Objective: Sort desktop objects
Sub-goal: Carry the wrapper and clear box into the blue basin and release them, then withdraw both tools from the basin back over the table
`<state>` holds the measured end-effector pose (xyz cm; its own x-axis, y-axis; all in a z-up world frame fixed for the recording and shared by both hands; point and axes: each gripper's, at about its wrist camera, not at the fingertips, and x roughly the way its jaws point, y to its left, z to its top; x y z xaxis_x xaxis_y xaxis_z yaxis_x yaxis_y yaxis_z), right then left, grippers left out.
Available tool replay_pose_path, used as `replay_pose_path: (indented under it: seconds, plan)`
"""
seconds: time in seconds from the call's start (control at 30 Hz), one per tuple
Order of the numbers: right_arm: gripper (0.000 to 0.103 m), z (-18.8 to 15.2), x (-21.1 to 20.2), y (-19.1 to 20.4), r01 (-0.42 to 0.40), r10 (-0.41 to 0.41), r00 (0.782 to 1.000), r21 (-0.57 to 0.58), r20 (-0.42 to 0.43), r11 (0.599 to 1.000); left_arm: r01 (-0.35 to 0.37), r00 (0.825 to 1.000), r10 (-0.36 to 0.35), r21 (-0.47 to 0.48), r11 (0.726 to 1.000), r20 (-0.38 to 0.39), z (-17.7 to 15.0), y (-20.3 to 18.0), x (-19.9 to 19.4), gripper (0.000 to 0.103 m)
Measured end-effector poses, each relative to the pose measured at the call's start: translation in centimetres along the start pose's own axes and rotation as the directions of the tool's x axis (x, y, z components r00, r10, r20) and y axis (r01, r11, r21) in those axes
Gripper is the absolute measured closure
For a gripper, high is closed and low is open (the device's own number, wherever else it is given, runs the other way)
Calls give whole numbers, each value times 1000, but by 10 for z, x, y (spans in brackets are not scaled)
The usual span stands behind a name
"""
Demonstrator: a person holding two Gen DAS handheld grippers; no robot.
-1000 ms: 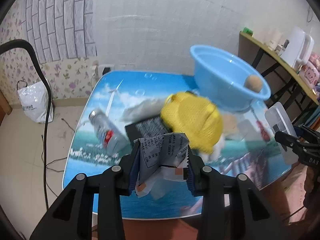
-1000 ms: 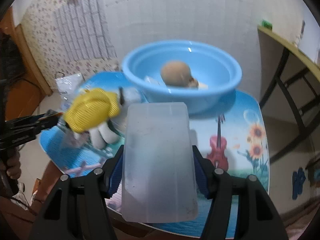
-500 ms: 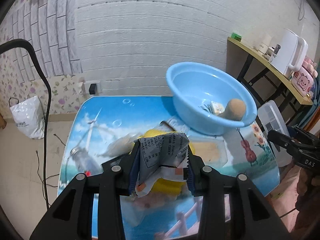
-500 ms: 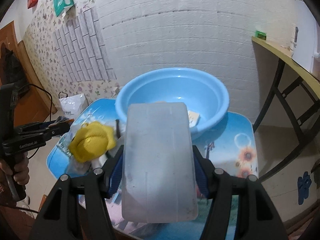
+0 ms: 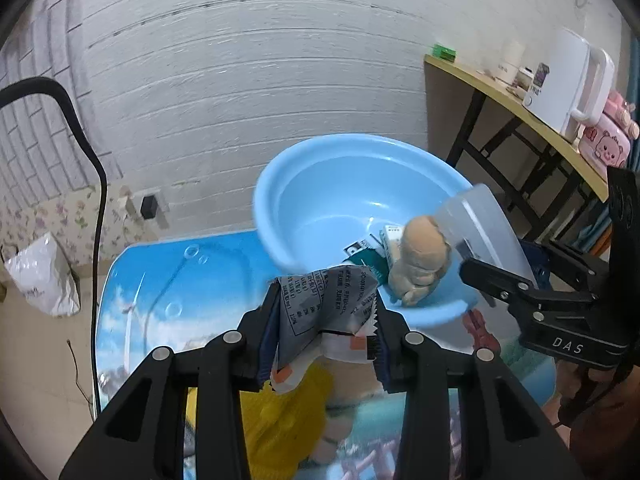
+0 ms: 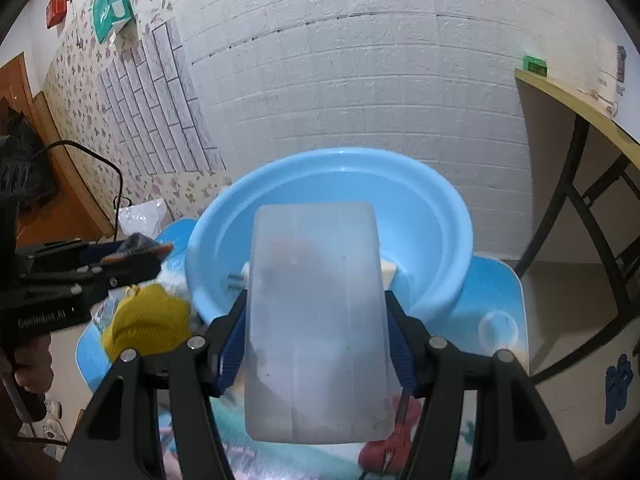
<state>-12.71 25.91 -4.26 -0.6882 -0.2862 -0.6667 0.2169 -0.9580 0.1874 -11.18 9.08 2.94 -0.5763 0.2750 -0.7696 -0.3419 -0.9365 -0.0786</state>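
We carry a crumpled grey printed foil sachet (image 5: 326,308), light and limp, clenched mid-body in our left hand-held gripper (image 5: 325,334), with the round blue plastic basin (image 5: 320,196) at 12 o'clock; our right hand-held gripper (image 6: 316,336) grips a stiff, slippery translucent plastic lid (image 6: 316,320) by its edges.

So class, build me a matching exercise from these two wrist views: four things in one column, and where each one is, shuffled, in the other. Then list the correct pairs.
Things
1. crumpled snack packet
2. translucent plastic box
3. tan plush toy
4. yellow knit hat

Places
A. lying inside the blue basin
B. clamped in the right gripper
C. on the table, left of the basin
D. clamped in the left gripper

Pairs: 1-D, 2-B, 3-A, 4-C
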Motion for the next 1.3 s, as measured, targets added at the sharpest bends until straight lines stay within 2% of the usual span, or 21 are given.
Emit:
replay_pose_path:
  seconds: [0.3,0.5,0.6,0.7,0.8,0.9,1.0,1.03,1.13,1.2,1.3]
  plan:
    - [42,29,22,-18,3,-4,1000,25,27,1000,1,999,1,30,1000,-52,27,-22,40,65]
    - [42,48,47,-24,6,-7,1000,61,17,998,11,996,-12,-14,1000,-87,41,-27,74,65]
    - [42,49,50,-27,-13,11,1000,69,26,998,-7,994,5,-23,1000,-113,44,-28,87,64]
    - [42,48,52,-30,13,-17,999,101,33,995,-23,993,20,-17,1000,-120,45,-30,96,64]
    - [41,47,49,-32,6,-14,998,127,62,992,-55,990,47,-55,997,-134,43,-28,106,63]
    - [41,45,52,-31,-4,-2,999,111,52,994,-88,989,80,-60,994,-127,43,-31,107,63]
    - [34,43,48,-29,-48,41,997,103,65,994,-102,991,96,-67,992,-96,42,-32,102,59]
    - [27,43,44,-28,-54,46,996,99,77,994,-113,991,107,-71,991,-86,42,-33,101,55]
    - [17,41,26,-28,-95,83,984,69,154,993,-112,993,106,-102,989,-60,41,-34,98,52]
    - [16,39,20,-30,-117,103,978,67,184,991,-111,993,106,-107,988,-58,41,-36,97,51]
    - [16,37,20,-37,-155,135,974,97,184,983,-126,991,121,-83,989,-61,43,-42,98,48]
